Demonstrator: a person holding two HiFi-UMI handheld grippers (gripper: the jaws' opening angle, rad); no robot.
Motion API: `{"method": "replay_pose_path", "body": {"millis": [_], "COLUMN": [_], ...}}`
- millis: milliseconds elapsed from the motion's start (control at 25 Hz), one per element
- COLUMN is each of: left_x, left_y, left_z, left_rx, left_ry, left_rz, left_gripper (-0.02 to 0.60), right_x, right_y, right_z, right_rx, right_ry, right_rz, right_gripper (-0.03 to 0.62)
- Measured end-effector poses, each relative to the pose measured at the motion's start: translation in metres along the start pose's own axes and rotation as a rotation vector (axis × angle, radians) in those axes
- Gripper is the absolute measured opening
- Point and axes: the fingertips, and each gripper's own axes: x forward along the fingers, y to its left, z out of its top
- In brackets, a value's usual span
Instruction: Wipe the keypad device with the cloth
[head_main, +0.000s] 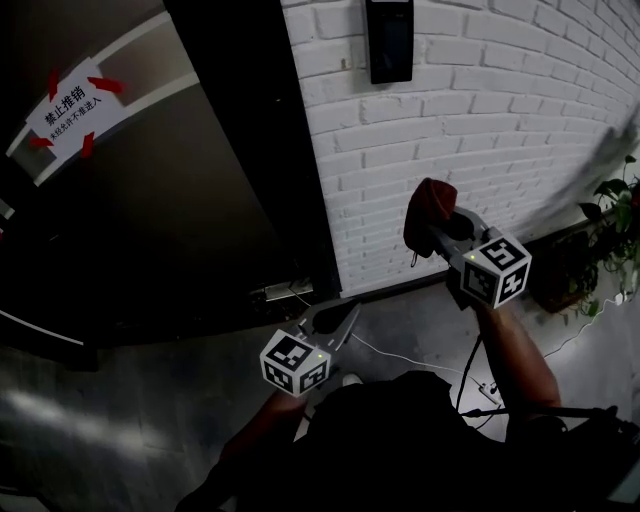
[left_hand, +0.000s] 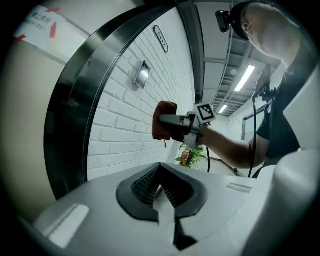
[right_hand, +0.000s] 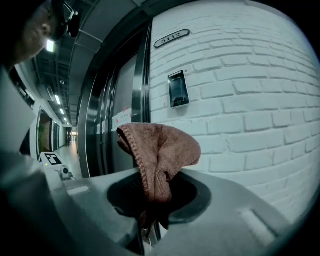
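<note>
The black keypad device (head_main: 389, 40) hangs high on the white brick wall (head_main: 500, 130); it also shows in the right gripper view (right_hand: 178, 89) and, small, in the left gripper view (left_hand: 143, 74). My right gripper (head_main: 430, 232) is shut on a reddish-brown cloth (head_main: 430, 208), held well below the keypad and apart from the wall. The cloth (right_hand: 160, 150) bunches up out of that gripper's jaws (right_hand: 156, 192). My left gripper (head_main: 348, 312) hangs lower and to the left, shut with nothing in it (left_hand: 160, 177).
A dark metal door (head_main: 180, 220) with a white sign with red arrows (head_main: 72, 108) stands left of the wall. A potted plant (head_main: 612, 230) is at the right. White cables (head_main: 400, 355) lie on the floor. A number plate (right_hand: 171, 38) sits above the keypad.
</note>
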Motion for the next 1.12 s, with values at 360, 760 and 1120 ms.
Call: {"method": "replay_pose_path", "body": {"millis": [360,760,1120], "left_x": [0.008,0.034,0.029], "left_y": [-0.034,-0.12,-0.172], "left_z": [-0.002,-0.019,-0.023], "left_rx": [0.001,-0.015,-0.018], "left_ry": [-0.028,-0.05,-0.113], "left_rz": [0.039,0.11,0.22], "left_gripper": [0.017,0.017,0.017], "right_x": [-0.093,-0.187,-0.24], "right_y": [0.038,0.038,0.049], "right_z": [-0.073,-0.097,-0.12], "right_rx": [0.118,0.112,0.075], "right_ry": [0.019,0.034,0.062], "right_rz": [0.062,0.116,0.211], "right_gripper": [0.067,0.067,0.066]}}
